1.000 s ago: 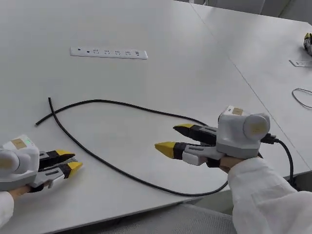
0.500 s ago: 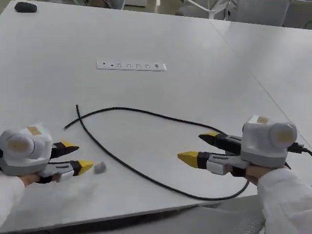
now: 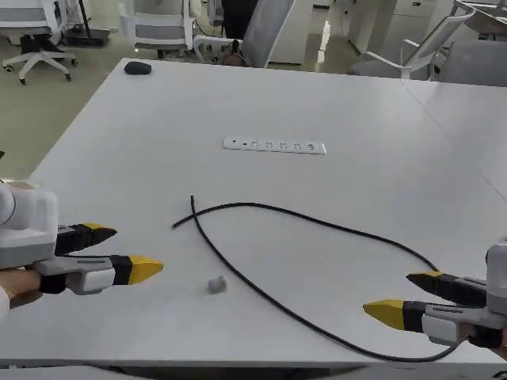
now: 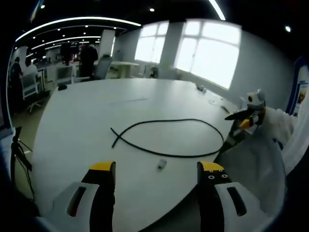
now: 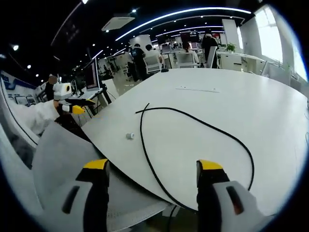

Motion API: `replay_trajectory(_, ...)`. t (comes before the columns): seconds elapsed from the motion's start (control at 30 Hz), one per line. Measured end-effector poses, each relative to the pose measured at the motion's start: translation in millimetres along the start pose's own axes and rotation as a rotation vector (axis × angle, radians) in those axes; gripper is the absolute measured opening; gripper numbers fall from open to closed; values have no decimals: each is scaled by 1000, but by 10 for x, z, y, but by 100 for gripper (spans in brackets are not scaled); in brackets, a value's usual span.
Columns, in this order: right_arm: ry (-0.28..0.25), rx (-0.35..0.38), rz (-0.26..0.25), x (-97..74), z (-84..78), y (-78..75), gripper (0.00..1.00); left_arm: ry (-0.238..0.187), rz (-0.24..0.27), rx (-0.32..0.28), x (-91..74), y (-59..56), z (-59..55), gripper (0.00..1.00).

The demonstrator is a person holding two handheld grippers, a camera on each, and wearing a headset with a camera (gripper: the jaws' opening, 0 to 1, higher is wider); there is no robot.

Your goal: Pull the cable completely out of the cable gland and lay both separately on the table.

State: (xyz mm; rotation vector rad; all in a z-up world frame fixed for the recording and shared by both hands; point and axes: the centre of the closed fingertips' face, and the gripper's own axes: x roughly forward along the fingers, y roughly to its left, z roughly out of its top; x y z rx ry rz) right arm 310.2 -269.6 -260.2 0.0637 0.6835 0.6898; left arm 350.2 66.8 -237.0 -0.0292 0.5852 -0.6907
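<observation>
Lying ahead of left gripper (image 3: 135, 249) fingers (spread, empty), cable gland (image 3: 216, 283) beside cable (image 3: 317, 223), right gripper (image 3: 390, 294) likewise

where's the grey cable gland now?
Head view: the small grey cable gland lies on the white table between the left gripper and the black cable.

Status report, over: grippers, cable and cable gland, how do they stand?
Left gripper open, empty. Right gripper open, empty. Cable out of the cable gland, both lying apart on the table. Power strip far behind, not in the way.
</observation>
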Motion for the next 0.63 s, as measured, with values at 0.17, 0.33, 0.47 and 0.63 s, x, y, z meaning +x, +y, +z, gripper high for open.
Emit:
replay_trajectory(0.17, 2, 23, -7, -106, -52, 56, 76, 38, 5, -77, -206, -22, -162, 76)
replay_trajectory(0.33, 12, 41, -12, -143, -95, 72, 75, 57, 21, -85, -324, 12, -272, 75)
replay_trajectory(0.47, 26, 52, -13, -134, -125, 62, 74, 60, 23, -104, -340, 46, -288, 74)
replay_trajectory(0.63, 37, 59, -4, -105, -144, 91, 72, 56, 30, -109, -343, 78, -279, 70)
